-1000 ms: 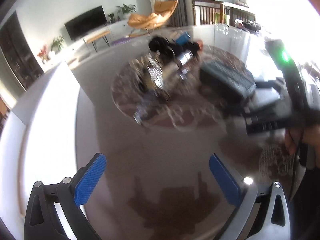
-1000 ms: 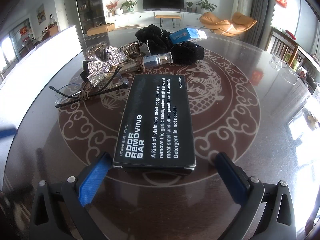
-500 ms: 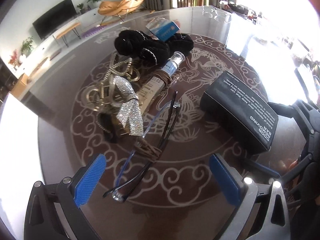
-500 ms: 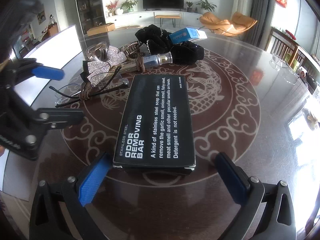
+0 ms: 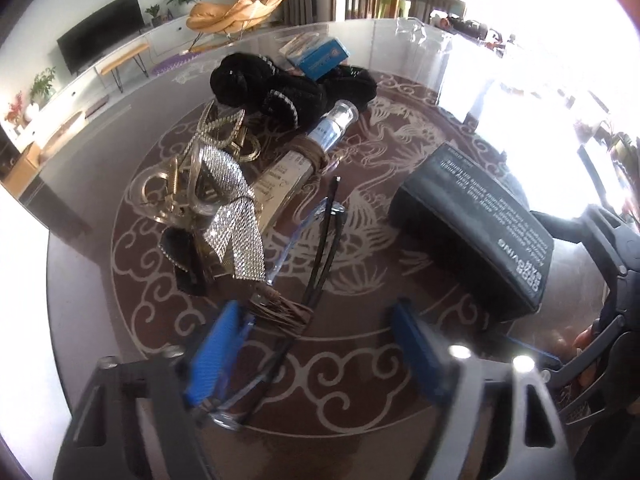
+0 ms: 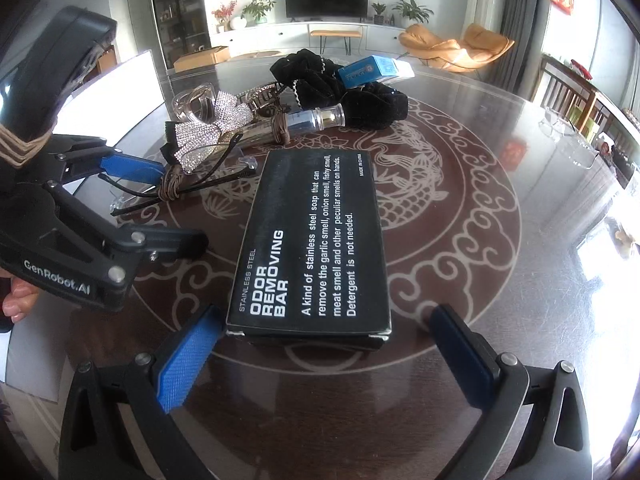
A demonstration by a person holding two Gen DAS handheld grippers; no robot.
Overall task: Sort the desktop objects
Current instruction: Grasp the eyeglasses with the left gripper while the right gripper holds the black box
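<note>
Both grippers gape: left gripper (image 5: 316, 344) straddles glasses (image 5: 320, 232) beside rhinestone bow (image 5: 236, 216), right gripper (image 6: 320, 356) flanks black box (image 6: 312, 248).

Both wrist views low, near, sharing black box (image 5: 476, 228) (image 6: 312, 240)

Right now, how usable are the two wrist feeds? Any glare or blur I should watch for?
Left wrist view: window glare whites out the upper right, washing the tabletop beyond the black box; its own fingers look soft. Right wrist view: evenly lit and sharp, box text readable, only mild glare at the right rim; fisheye bending in both.
</note>
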